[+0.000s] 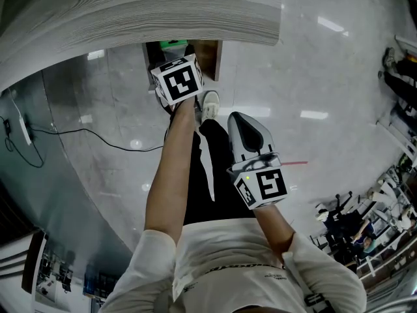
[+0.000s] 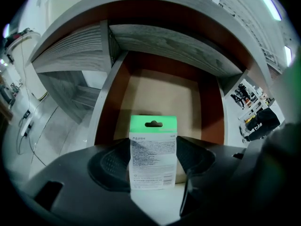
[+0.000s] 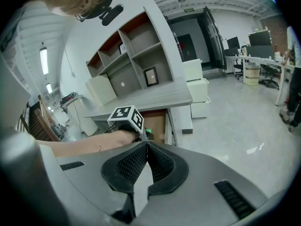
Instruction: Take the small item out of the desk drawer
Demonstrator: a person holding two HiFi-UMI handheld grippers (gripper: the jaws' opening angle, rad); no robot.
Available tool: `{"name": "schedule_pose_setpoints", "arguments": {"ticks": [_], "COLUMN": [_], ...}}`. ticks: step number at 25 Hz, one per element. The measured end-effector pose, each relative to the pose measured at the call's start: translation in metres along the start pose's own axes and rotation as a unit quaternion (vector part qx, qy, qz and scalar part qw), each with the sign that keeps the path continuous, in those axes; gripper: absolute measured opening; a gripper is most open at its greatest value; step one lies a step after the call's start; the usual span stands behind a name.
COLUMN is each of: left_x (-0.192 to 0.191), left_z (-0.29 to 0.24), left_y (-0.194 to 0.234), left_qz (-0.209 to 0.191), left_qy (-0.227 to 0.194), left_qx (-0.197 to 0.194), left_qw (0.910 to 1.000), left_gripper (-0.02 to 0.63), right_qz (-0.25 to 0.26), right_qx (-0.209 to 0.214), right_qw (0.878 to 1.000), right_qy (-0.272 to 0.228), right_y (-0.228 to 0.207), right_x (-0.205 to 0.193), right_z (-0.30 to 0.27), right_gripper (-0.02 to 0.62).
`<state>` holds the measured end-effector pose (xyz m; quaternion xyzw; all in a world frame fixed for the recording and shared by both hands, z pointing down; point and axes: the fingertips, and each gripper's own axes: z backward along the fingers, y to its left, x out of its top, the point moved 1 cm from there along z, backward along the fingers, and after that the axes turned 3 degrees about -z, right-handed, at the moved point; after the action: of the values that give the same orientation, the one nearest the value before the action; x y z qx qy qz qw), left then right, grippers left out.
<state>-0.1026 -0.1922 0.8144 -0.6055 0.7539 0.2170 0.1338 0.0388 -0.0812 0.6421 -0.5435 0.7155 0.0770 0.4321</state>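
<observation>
The left claw point(image 2: 153, 166) pinches a small green-topped hang-tab packet point(image 2: 153, 145), upright, at the near end of the open drawer point(image 2: 162, 91) under the counter point(image 1: 130, 12). The right claw point(image 3: 146, 161), pressed together and empty, hangs well apart, nearer the person.

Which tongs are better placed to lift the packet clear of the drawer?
Left. The left tongs are shut on the white packet with a green header, at the open brown wooden drawer. The right tongs are shut, empty, back from the grey desk.

Glossy floor point(image 1: 313, 77), perhaps marble; grey shelving point(image 3: 136, 51)
</observation>
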Motion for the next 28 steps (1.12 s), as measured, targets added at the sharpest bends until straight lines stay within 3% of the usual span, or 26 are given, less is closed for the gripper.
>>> {"name": "schedule_pose_setpoints", "arguments": {"ticks": [12, 28], "left_x": [0.011, 0.028], "left_z": [0.043, 0.171], "left_y": [-0.006, -0.027], "left_qz": [-0.025, -0.061], "left_qy": [-0.035, -0.079], "left_qx": [-0.011, -0.036], "left_qw": [0.9990, 0.9944], "left_gripper": [0.318, 0.318], "right_qz": [0.004, 0.025], "right_qx": [-0.009, -0.029], "right_qw": [1.000, 0.997], "right_qy": [-0.027, -0.068], "right_y": [0.011, 0.044], "right_x": [0.010, 0.065], "right_z": [0.022, 0.085], "right_gripper": [0.032, 0.032]}}
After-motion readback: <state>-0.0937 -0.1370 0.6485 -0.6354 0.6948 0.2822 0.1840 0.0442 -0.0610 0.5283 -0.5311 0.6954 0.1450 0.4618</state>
